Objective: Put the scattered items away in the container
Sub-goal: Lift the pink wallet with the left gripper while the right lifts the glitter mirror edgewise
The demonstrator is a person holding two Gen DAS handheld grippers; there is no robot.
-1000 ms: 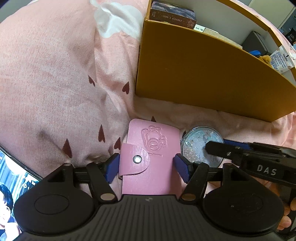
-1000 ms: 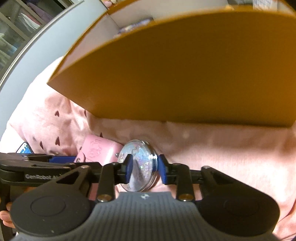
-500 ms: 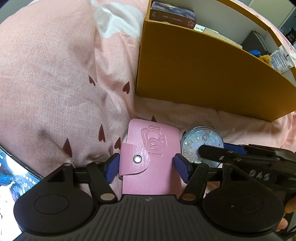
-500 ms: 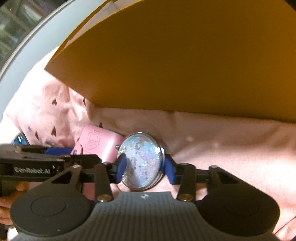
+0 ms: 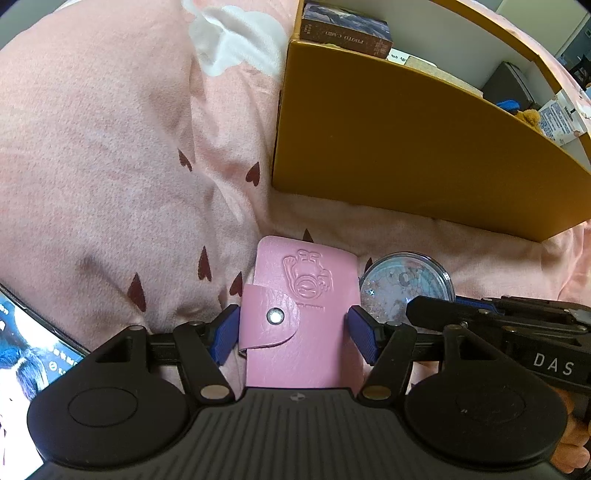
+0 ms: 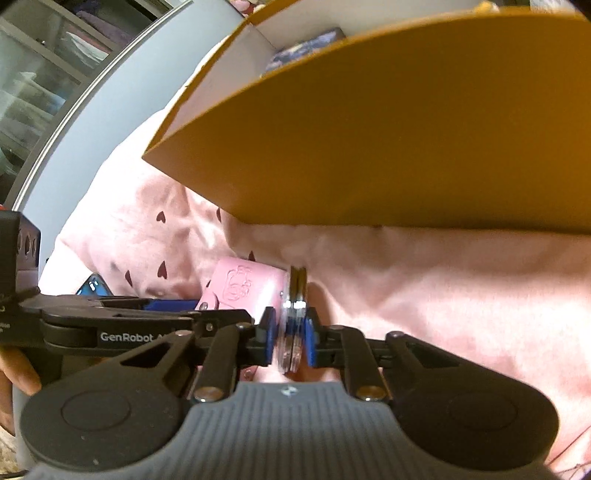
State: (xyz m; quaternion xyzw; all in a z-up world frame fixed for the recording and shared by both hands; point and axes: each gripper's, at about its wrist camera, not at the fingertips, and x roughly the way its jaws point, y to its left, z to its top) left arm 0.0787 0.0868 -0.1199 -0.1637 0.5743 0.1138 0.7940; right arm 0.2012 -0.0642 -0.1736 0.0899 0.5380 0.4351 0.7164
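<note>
Pinching a round glitter-filled compact (image 6: pixel 293 317) edge-on, the right gripper (image 6: pixel 290 332) has just been closing its jaws, and both blue pads now press on the disc's flat faces, tipping it upright off the pink bedspread (image 6: pixel 424 288). In the left wrist view the same compact (image 5: pixel 404 286) shows beside the right gripper's black finger (image 5: pixel 443 314).

The left gripper (image 5: pixel 295 330) stands spread, its blue pads just beside either long edge of a pink snap-button card holder (image 5: pixel 301 314) that lies flat on the heart-printed bedspread (image 5: pixel 129 166); whether the pads touch it I cannot tell.

Beyond both items stands the mustard-yellow container (image 5: pixel 406 147), open-topped, already holding a dark photo-card box (image 5: pixel 345 31) and other small things. A lit phone screen (image 5: pixel 26 339) lies at the lower left of the left wrist view.
</note>
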